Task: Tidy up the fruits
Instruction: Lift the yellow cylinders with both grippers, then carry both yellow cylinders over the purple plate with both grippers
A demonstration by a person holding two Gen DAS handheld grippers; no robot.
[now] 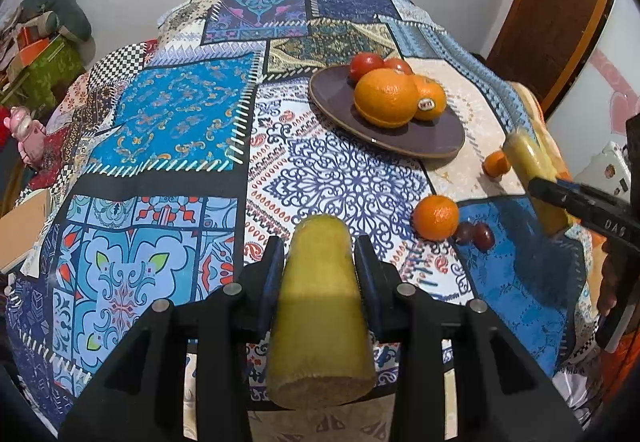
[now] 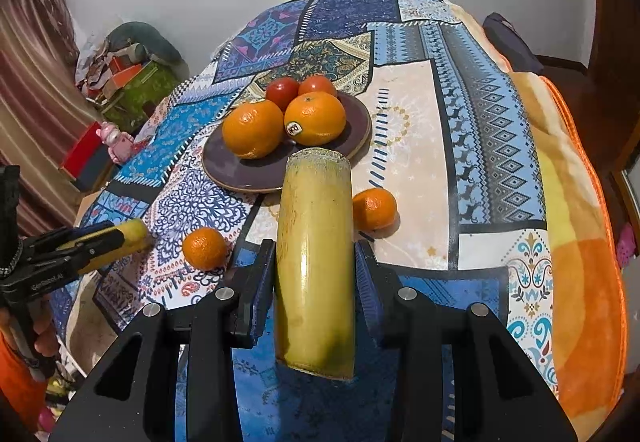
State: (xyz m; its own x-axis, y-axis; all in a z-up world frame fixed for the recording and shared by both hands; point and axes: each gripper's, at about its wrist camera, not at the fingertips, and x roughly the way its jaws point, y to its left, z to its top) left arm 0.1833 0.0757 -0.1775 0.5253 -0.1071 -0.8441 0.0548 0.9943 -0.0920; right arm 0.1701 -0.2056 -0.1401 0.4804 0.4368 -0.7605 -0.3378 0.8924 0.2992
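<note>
My left gripper (image 1: 320,254) is shut on a short yellow sugarcane piece (image 1: 320,314) held above the patterned tablecloth. My right gripper (image 2: 314,258) is shut on a longer yellow sugarcane piece (image 2: 314,242), just in front of the dark plate (image 2: 240,170). The plate (image 1: 400,138) holds two large oranges (image 1: 386,98) and two red tomatoes (image 1: 366,64). Two small mandarins (image 2: 204,248) (image 2: 374,208) lie loose on the cloth near the plate. Beside the nearer mandarin (image 1: 435,217) lie two dark red grapes (image 1: 476,234).
The patterned cloth (image 1: 180,122) covers a rounded table. An orange and yellow blanket (image 2: 580,242) drapes the right edge. A pink toy (image 1: 28,134) and a red box (image 2: 84,154) sit off the left side. A green box with clutter (image 2: 136,86) stands by the wall.
</note>
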